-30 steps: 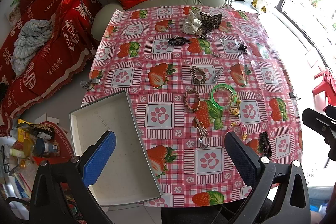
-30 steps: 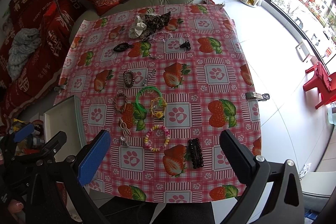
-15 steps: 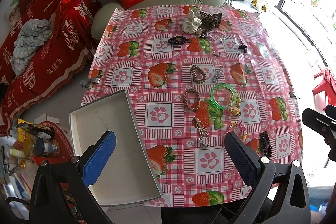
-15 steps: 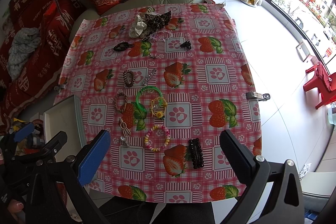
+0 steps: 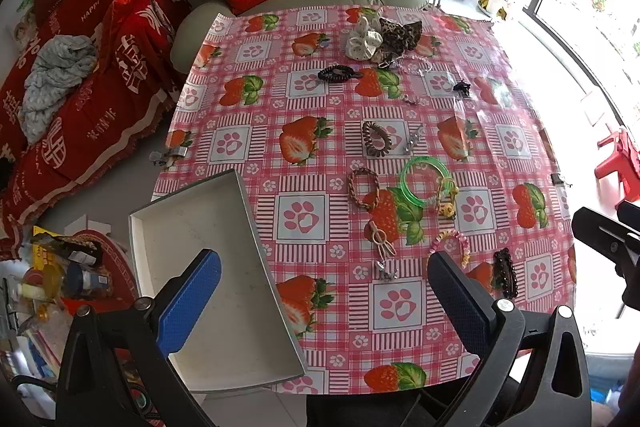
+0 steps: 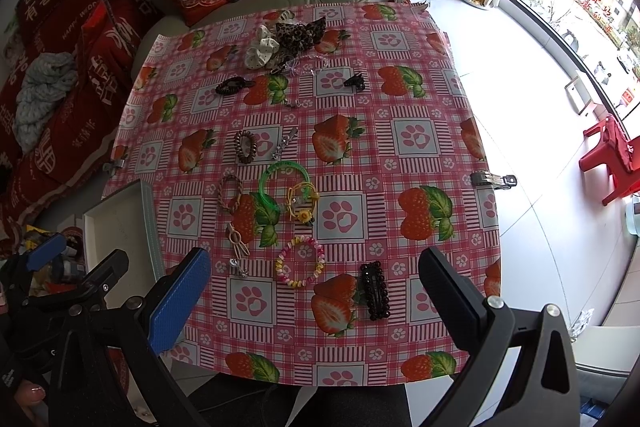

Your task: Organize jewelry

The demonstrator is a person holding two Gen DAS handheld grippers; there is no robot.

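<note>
Both the left gripper and right gripper hovered wide open and empty above bracelets and hair clips scattered on the table, while the empty tray overhanging its edge looked likely to tip if nudged.

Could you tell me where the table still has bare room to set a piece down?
The right side of the tablecloth, beyond the green bangle and black beaded clip, is bare. So is the left strip between the white tray and brown coil tie. The middle column is crowded.
</note>
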